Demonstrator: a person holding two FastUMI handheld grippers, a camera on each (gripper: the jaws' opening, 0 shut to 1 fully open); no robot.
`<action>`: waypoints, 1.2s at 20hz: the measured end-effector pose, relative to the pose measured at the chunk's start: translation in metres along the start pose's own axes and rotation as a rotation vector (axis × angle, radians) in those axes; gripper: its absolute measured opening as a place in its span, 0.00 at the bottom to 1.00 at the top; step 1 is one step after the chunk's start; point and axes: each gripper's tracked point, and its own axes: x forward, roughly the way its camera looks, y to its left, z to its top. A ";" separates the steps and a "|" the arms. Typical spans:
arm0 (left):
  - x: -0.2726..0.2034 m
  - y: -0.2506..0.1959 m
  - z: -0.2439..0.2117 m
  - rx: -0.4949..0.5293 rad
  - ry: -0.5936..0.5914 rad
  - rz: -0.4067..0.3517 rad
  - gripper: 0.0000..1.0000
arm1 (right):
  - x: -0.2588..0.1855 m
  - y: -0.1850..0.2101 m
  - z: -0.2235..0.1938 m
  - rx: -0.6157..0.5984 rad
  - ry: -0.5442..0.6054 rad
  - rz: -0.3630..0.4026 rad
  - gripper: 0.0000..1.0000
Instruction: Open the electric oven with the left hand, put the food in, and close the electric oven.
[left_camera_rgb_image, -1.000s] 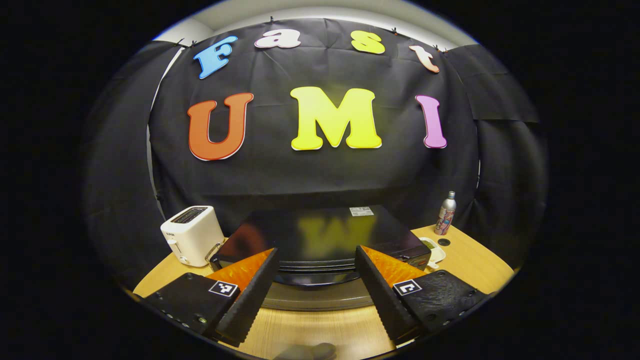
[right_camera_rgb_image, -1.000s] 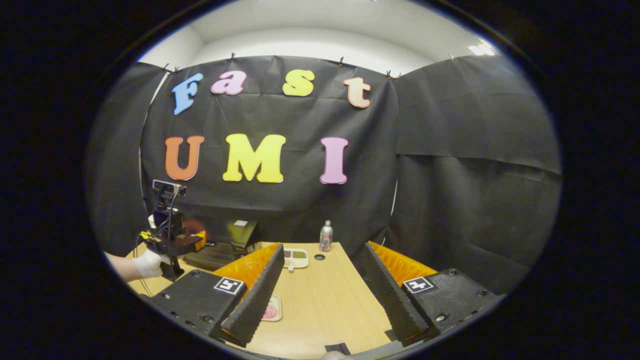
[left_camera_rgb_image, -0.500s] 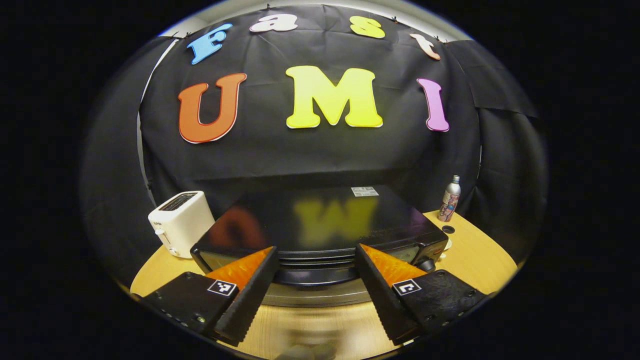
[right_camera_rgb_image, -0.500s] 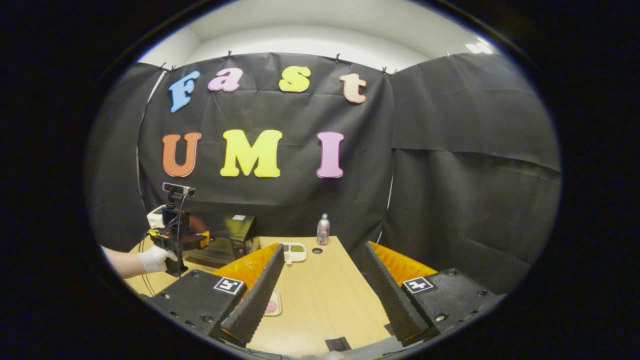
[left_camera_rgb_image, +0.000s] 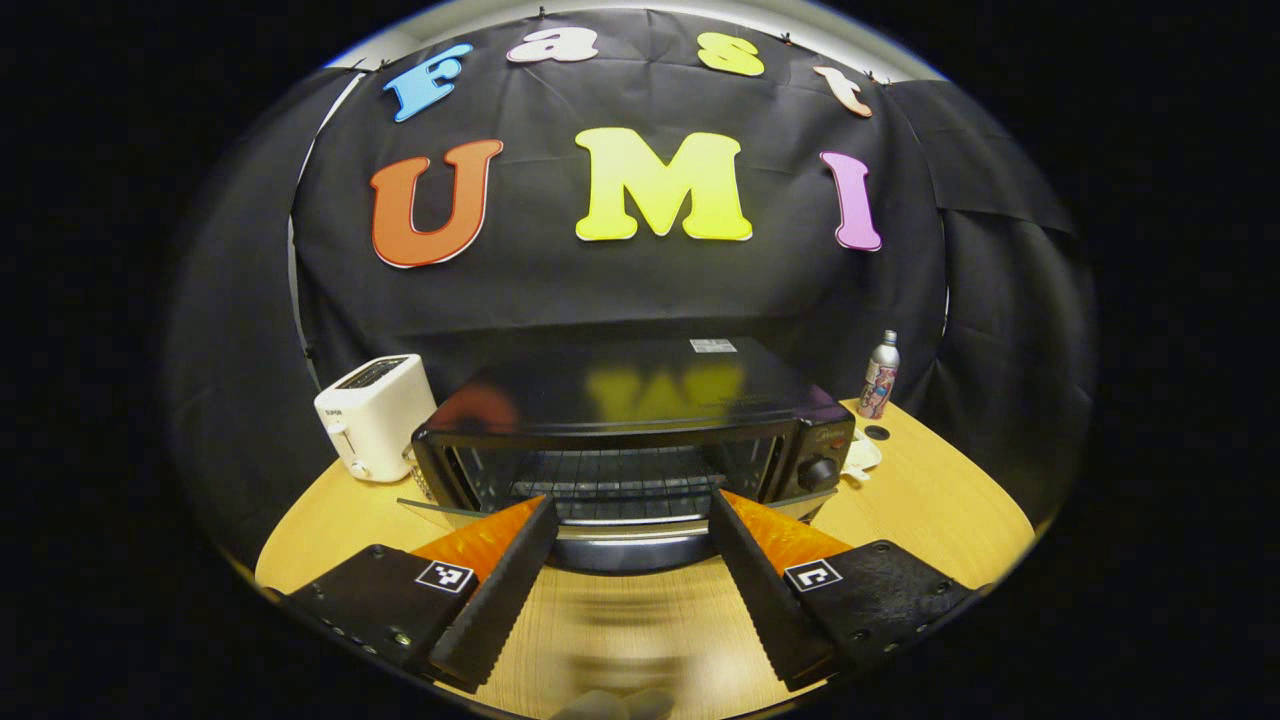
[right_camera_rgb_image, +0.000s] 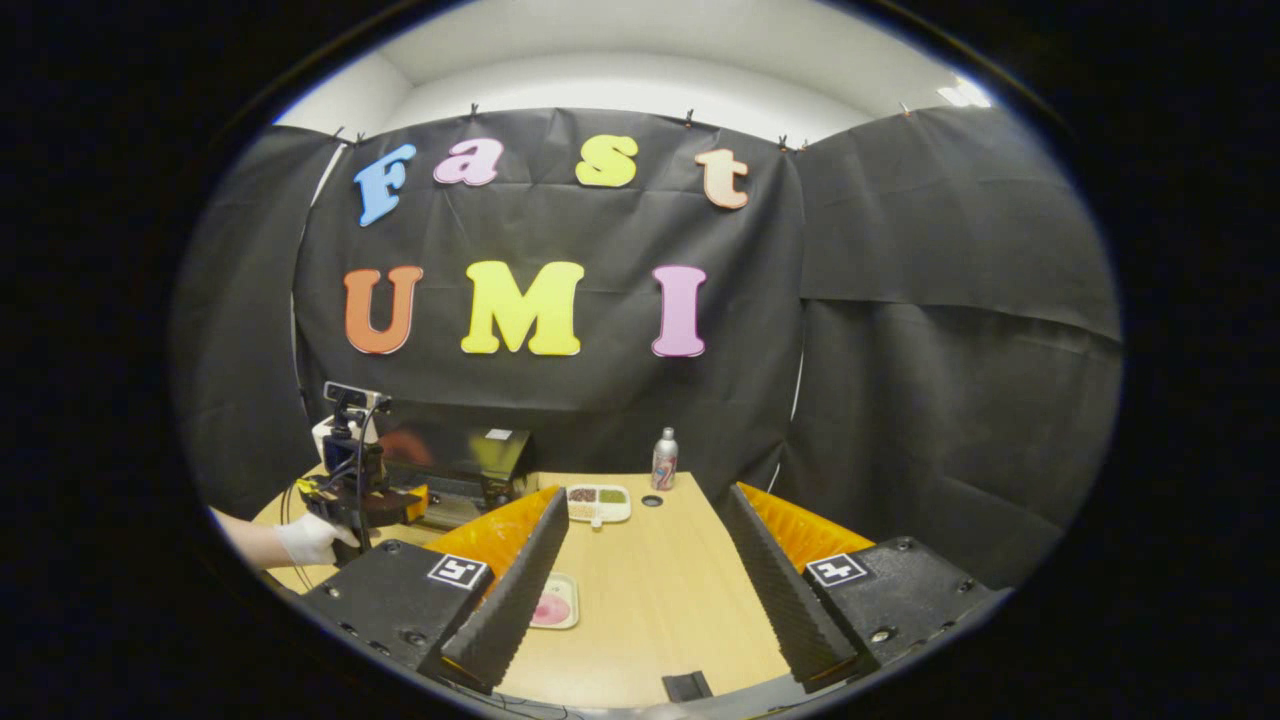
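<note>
Wooden counter, oven door down, both grippers spread

Wood-grain counter (left_camera_rgb_image: 900, 510) carries a black electric oven (left_camera_rgb_image: 640, 400) near its back edge. The oven's glass door (left_camera_rgb_image: 620, 525) is swung down and its wire rack (left_camera_rgb_image: 610, 480) is exposed. Just left of the oven stands a white toaster (left_camera_rgb_image: 375, 415); a slim metal bottle (left_camera_rgb_image: 880, 375) stands to its right, by the cloth wall. The left gripper (left_camera_rgb_image: 630, 560) hangs before the lowered door, fingers wide apart, grasping nothing. The right gripper (right_camera_rgb_image: 645, 560) is likewise released over bare counter. In the right gripper view, a divided food tray (right_camera_rgb_image: 598, 503) lies right of the oven, and a small plate with pink food (right_camera_rgb_image: 553, 606) lies nearer.
</note>
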 end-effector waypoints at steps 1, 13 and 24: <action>-0.006 0.000 -0.008 0.001 0.006 -0.005 0.97 | -0.002 0.002 -0.002 -0.001 0.005 0.006 0.96; -0.045 -0.005 -0.110 0.011 0.148 -0.012 0.96 | -0.022 0.004 -0.017 -0.016 0.048 0.036 0.96; -0.039 0.001 -0.167 -0.032 0.276 0.013 0.97 | -0.010 -0.001 -0.042 -0.002 0.103 0.043 0.96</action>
